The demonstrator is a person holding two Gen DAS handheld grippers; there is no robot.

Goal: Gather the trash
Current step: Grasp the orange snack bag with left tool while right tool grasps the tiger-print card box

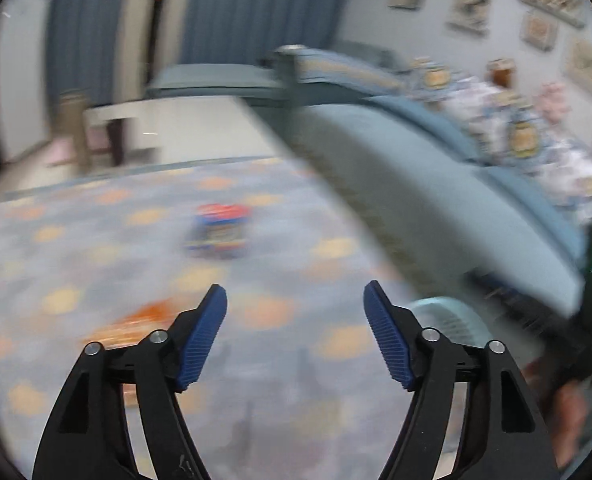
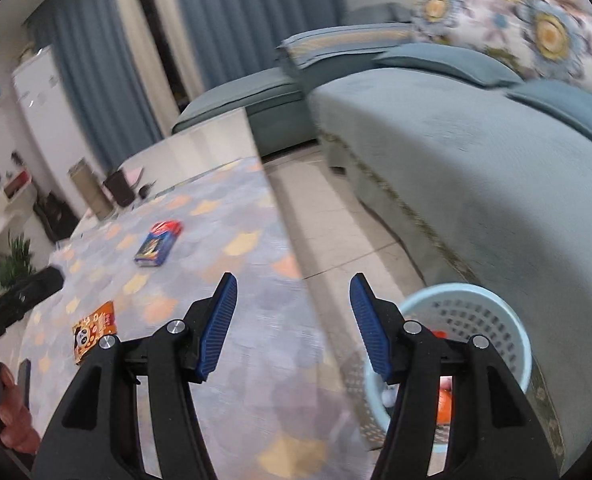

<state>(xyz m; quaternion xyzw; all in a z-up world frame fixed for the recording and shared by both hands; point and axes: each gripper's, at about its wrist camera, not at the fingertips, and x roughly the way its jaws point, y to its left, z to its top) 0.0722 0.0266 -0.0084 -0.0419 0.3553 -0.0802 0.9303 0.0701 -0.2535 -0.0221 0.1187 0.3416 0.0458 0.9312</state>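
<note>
Both tools are spread wide and carry nothing: the left tool and right tool hover over the patterned worktop. The orange panda packet lies nearest, the blue snack box beyond it. Both look light and crushable; I'd pinch an edge. The blue basket stands below the worktop's edge, beside the sofa.

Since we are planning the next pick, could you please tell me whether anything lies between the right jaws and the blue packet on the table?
Nothing visible does: only bare patterned tabletop lies between the open right gripper and the blue packet.
</note>
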